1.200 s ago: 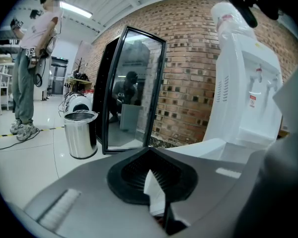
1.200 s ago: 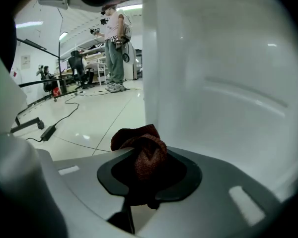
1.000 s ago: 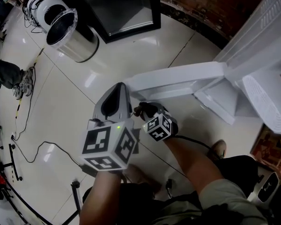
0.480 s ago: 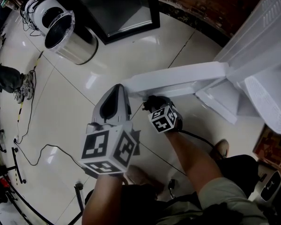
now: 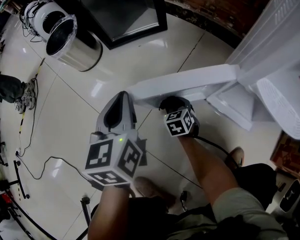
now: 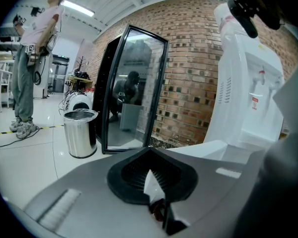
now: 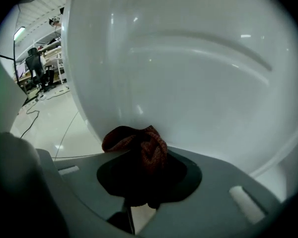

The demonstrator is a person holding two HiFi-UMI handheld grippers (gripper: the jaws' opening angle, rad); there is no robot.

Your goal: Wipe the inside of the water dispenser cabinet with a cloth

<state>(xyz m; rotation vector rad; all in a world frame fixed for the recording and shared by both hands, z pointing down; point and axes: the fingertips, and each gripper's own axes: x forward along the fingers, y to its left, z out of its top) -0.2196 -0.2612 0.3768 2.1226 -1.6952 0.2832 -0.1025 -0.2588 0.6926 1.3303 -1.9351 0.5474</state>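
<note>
The cloth [image 7: 139,150] is bunched in my right claw [image 7: 144,175], jaws clamped on it, close against the white cabinet door [image 5: 190,84] swung out left of the water dispenser [image 5: 270,49]. I'd press it flat and sweep in overlapping strokes, grip firm. My left claw [image 6: 150,175], jaws together and empty, hovers nearer, on the left.

cloth [image 7: 141,148]: rough knit | cabinet door [image 5: 190,82]: glossy white plastic | bin [image 5: 85,54]: brushed metal | floor [image 5: 65,109]: glossy tile
</note>
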